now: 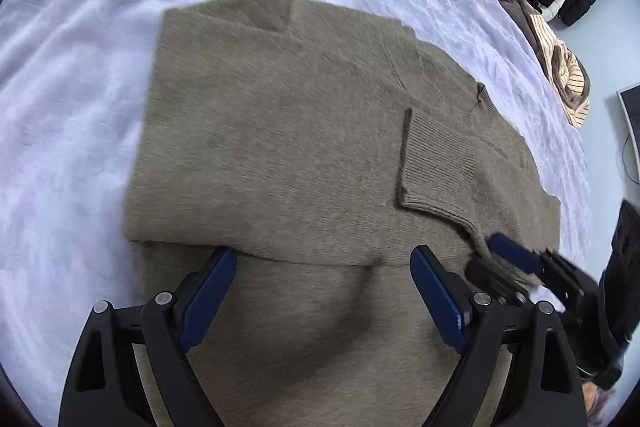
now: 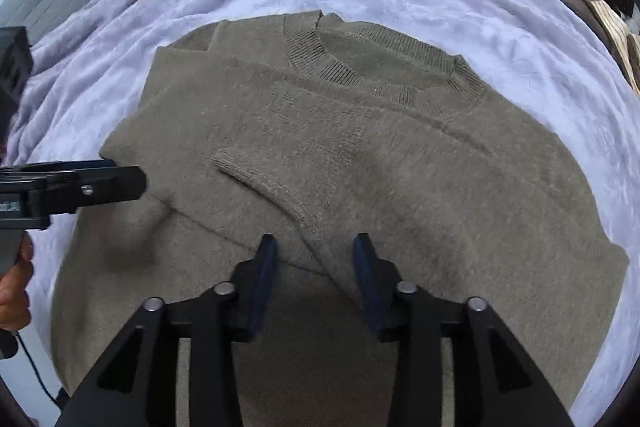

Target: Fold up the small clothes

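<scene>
While the olive-brown sweater (image 1: 304,131) lies spread on the lavender bedspread (image 1: 80,107), the left wrist view shows the left gripper (image 1: 324,291) hanging over its lower body with jaws spread wide and nothing between them. One sleeve is already laid across the chest, its ribbed cuff (image 1: 436,167) resting flat on the knit. At the lower right edge, the right gripper (image 1: 500,255) reaches in close to that sleeve. A heap of striped and brown clothes (image 1: 560,67) sits well apart at the bed's edge.

From the right wrist view, the right gripper (image 2: 316,267) stands partly open just above the folded sleeve's edge, its jaws pressing on nothing. The ribbed collar (image 2: 384,67) lies at the far end and the sweater (image 2: 440,187) looks fairly flat. The left gripper (image 2: 80,187) comes in from the left side, a hand (image 2: 12,287) on its handle.

Judging from this, the next step is probably folding the hem up toward the collar. It will go best if each gripper takes a bottom corner through both layers, lifts evenly, and keeps the sleeve from sliding.
</scene>
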